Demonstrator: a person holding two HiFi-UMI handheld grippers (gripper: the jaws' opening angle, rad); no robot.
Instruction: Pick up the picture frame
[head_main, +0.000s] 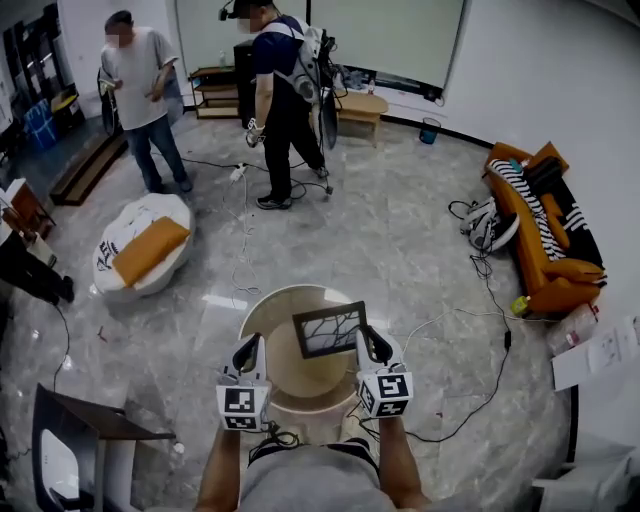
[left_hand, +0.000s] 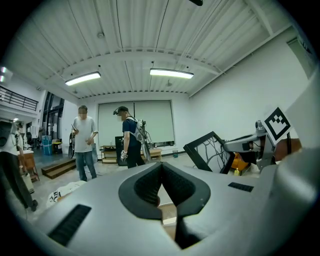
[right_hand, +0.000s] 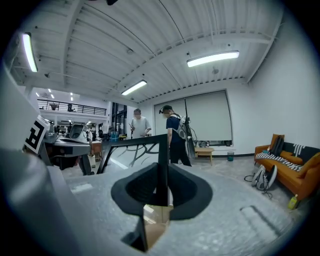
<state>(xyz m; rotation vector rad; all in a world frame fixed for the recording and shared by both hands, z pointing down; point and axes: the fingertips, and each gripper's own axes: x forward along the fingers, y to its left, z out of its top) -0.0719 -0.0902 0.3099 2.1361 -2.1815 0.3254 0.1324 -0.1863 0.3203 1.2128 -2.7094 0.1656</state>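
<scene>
Right claw (head_main: 371, 343): jaws clamped on right edge of picture frame (head_main: 330, 329). Frame tilted, held in air over round table (head_main: 262, 308).
Left claw (head_main: 249, 352): jaws together, nothing between, apart from frame's left edge.
Table pale wood, raised rim.
Grey marbled floor (head_main: 400, 250) all round, cable (head_main: 480, 400) trailing at right.
Left forearm (head_main: 218, 470), right forearm (head_main: 400, 462) reach forward side by side, claws near level.
Orange sofa (head_main: 545, 240) along right wall.
Person in pale shirt (head_main: 140, 90), person in dark shirt (head_main: 280, 100) stand well beyond table.
Open floor between table and them.
</scene>
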